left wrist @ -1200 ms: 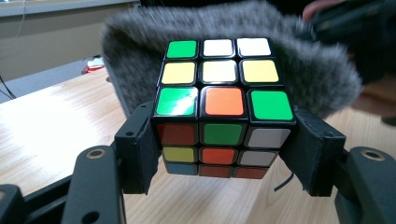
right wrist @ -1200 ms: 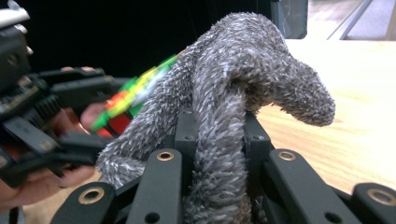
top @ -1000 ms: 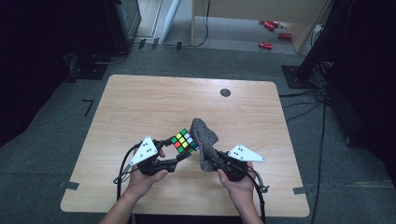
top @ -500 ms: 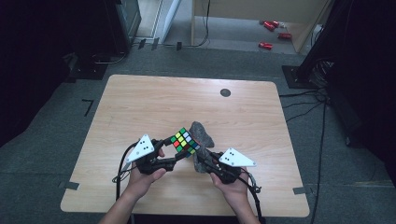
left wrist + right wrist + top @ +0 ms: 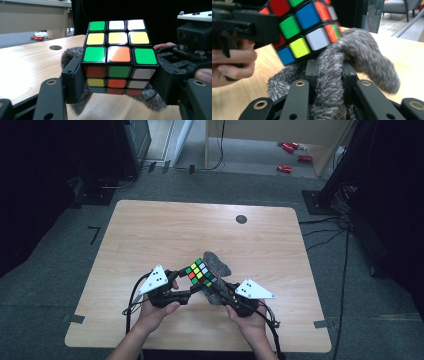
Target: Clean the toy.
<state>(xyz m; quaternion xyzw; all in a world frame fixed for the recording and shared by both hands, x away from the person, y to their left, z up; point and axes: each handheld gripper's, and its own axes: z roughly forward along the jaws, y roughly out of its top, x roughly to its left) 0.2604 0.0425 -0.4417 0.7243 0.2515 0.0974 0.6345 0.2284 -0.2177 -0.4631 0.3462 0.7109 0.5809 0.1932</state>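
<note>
Cube (image 5: 201, 272) and cloth (image 5: 217, 265) meet in the air above the near middle of the surface (image 5: 150, 235), around six o'clock from the dark round hole in its top. My left tool (image 5: 192, 279) is clamped on the cube, one pad on each side face; in the left gripper view the cube (image 5: 119, 55) sits square between the jaws. My right tool (image 5: 212, 290) is closed on a bunched fold of the grey fuzzy cloth (image 5: 352, 65), and that cloth presses up against the cube's lower corner (image 5: 299, 30), at about five o'clock of it in the high view.

I judge the cube light and rigid, but its plastic faces are slick and its layers can twist, so I would keep the pads flat on opposite faces, centred on the middle row. I judge the cloth soft and limp; it will sag and slide through a loose pinch, so a thick gathered fold is the best place to hold it.
</note>
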